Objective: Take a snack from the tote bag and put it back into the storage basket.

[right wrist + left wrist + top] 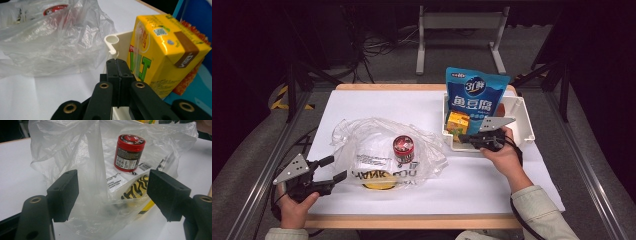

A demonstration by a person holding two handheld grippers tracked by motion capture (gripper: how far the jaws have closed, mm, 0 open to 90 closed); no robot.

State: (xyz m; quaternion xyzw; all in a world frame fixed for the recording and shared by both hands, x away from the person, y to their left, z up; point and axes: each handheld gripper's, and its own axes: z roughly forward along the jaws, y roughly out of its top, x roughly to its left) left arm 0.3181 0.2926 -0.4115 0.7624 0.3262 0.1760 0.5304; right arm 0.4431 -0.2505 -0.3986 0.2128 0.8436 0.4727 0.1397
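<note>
The left tongs [112,195] gape at the plastic bag's [82,165] edge to grab it, while the right tongs [117,72], pressed together, wait beside the yellow carton [162,55].

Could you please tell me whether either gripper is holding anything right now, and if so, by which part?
Nothing is held. The left gripper is open, its jaws on either side of the plastic bag. The right gripper is shut on nothing, beside the yellow carton.

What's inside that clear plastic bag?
Inside the clear plastic bag stands a red can, upright on a flat yellow-and-black packet with a white label. Crumpled plastic blurs what else lies beneath.
</note>
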